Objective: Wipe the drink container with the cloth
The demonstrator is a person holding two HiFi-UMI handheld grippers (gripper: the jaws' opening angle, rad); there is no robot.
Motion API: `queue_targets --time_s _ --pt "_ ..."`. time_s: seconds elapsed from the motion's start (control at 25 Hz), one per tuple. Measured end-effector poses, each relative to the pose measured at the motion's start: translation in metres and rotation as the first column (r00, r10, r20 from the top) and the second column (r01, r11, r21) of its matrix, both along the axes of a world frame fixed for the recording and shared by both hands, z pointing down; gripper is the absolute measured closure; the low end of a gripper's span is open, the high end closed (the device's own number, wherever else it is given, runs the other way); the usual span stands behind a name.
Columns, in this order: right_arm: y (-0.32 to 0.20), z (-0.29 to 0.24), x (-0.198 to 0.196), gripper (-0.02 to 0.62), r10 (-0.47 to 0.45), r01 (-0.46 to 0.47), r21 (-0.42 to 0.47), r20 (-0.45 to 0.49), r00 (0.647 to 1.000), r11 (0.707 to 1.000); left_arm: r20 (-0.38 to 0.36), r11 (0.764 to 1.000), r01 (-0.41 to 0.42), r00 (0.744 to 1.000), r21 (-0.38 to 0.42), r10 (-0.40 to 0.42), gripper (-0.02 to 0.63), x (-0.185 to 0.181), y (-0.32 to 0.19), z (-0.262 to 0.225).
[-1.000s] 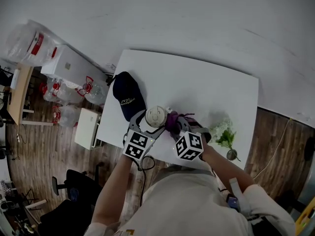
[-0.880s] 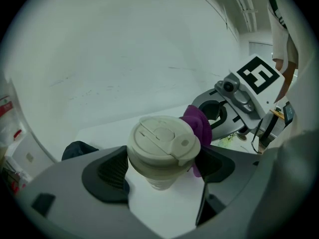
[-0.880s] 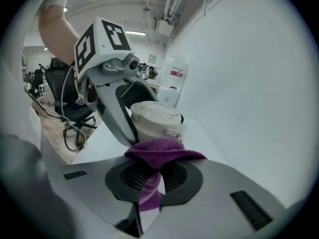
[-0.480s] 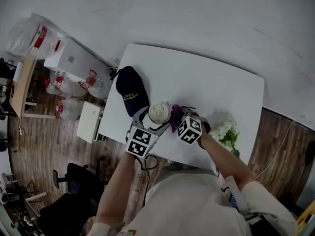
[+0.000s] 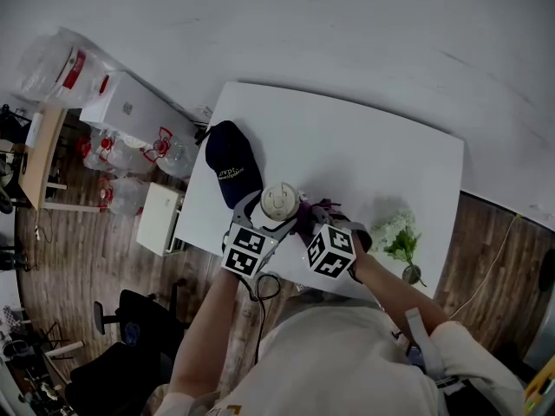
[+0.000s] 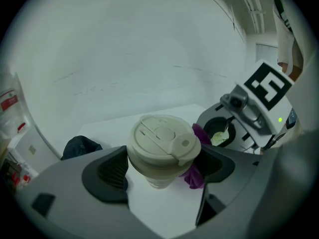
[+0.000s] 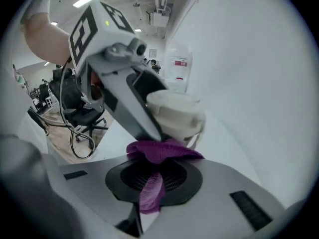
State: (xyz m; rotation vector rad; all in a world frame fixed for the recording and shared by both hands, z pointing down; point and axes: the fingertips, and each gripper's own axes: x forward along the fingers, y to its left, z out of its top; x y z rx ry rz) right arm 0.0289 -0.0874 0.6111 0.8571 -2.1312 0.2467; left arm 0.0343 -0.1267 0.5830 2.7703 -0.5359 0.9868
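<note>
Well, the left gripper [image 5: 265, 221] has its jaws closed round a pale cup [image 5: 278, 201] with a snap-on lid, one dark pad on each flank of it, so the cup [image 6: 162, 144] stands upright right between the jaws of the left gripper [image 6: 159, 169]. Whether its base rests on the white table [image 5: 364, 150] or hangs just above it, I cannot tell. The right gripper [image 5: 317, 222] comes in from the cup's other side, its jaws pressed together on a purple cloth [image 5: 305, 216]. Seen from the right gripper [image 7: 152, 183] itself, the cloth [image 7: 160, 152] bunches up just ahead of the jaw tips and a strip of it trails back between the pads, while the cup [image 7: 175, 114] stands directly beyond, with the cloth touching its lower side. From the left gripper's side, that cloth [image 6: 196, 175] shows squeezed between the cup and that gripper's right-hand pad, with the right gripper [image 6: 249, 114] close by past it. A dark cap [image 5: 230, 167] lies on the table just beyond and to the left of the left gripper. A bunch of white flowers [image 5: 395, 235] lies out to the right of the right gripper, apart from it.
</note>
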Motion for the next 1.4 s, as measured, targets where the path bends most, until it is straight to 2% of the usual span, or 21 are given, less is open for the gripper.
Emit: queue_targets --time_s 0.12,0.24,0.48,0.72,0.96,1.2,1.4 --pt "-0.004 -0.024 0.014 0.532 -0.019 0.025 0.071 -0.093 0.996 0.997 -0.004 1.0 0.007 1.0 -0.007 -0.007 0.184 -0.001 0.001 -0.001" --pt "-0.014 -0.032 0.022 0.534 -0.024 0.031 0.091 -0.082 0.996 0.995 -0.004 1.0 0.012 1.0 -0.006 -0.012 0.184 0.0 0.0 -0.002" --pt "-0.04 -0.006 0.034 0.534 0.031 -0.032 0.038 0.024 0.999 0.999 -0.009 1.0 0.024 1.0 -0.013 -0.024 0.184 0.0 -0.001 -0.001" --pt "-0.055 0.053 0.037 0.535 0.069 -0.069 -0.018 -0.031 0.997 0.997 -0.005 0.999 0.029 1.0 -0.017 -0.029 0.184 0.001 -0.001 0.0" --pt "-0.036 0.08 0.029 0.535 0.051 -0.056 -0.073 -0.063 0.997 0.996 -0.005 0.999 0.033 0.999 -0.022 -0.033 0.184 -0.001 -0.001 0.001" --pt "-0.014 0.06 0.012 0.535 0.046 -0.046 -0.102 -0.001 0.999 0.994 -0.011 0.999 0.038 0.999 -0.027 -0.038 0.184 -0.001 0.0 0.001" --pt "-0.009 0.002 0.009 0.534 0.048 -0.047 -0.042 0.031 0.998 0.998 -0.006 0.999 0.033 0.999 -0.038 -0.034 0.184 -0.001 0.001 0.001"
